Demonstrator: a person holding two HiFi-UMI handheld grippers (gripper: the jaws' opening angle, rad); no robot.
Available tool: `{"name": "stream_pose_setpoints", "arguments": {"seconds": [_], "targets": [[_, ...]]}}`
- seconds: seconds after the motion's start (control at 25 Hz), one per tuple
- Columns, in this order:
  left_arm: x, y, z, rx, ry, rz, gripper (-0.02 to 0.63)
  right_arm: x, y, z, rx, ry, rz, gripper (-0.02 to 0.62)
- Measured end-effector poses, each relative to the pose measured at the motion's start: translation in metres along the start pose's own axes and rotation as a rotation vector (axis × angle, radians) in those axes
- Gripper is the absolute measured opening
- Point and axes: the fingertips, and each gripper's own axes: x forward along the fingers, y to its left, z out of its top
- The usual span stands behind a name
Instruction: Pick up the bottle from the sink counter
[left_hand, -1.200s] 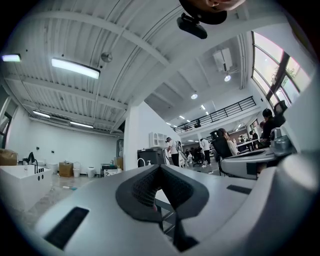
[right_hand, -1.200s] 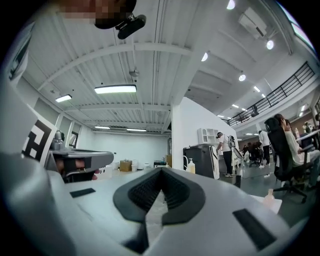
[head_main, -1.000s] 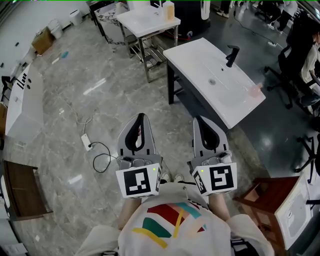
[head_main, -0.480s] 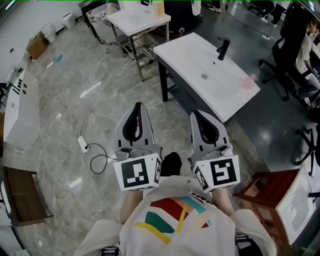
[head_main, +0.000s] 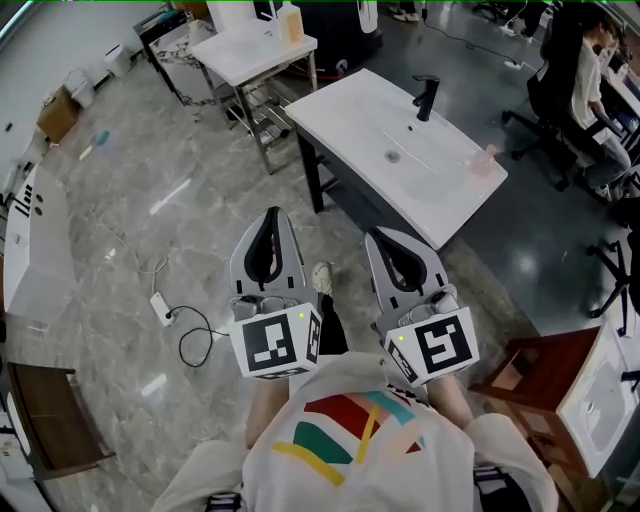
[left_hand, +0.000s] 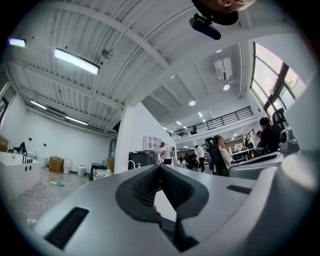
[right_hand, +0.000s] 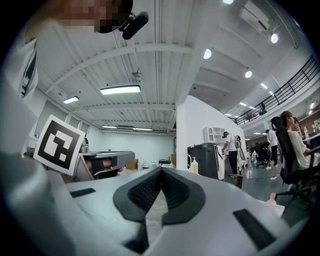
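The white sink counter stands ahead and to the right, with a black faucet at its far side. A small pale pink bottle stands near the counter's right end; it also shows in the right gripper view as a pink bottle low at the right. My left gripper and right gripper are held side by side in front of my chest, well short of the counter. Both are shut with nothing between the jaws, as the left gripper and right gripper views confirm.
A small white table with a yellowish bottle stands beyond the sink. Office chairs and a seated person are at the right. A brown wooden stool is at lower right. A power strip with cable lies on the floor.
The sink counter has shifted left and nearer in the head view as I walk toward it. Both grippers stay shut and held in the same pose.
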Motion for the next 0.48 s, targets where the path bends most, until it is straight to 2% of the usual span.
{"name": "stream_pose_setpoints", "arguments": {"seconds": [0.32,0.48], "targets": [[0.047,0.006,0.002,0.003,-0.032,-0.039,0.018,0.034,-0.021,-0.003,-0.034,0.019,-0.016,0.012],[0.076,0.016,-0.004,-0.004,-0.039,-0.048,0.018,0.058,-0.038,-0.011,-0.014,0.025,-0.045,0.012]]}}
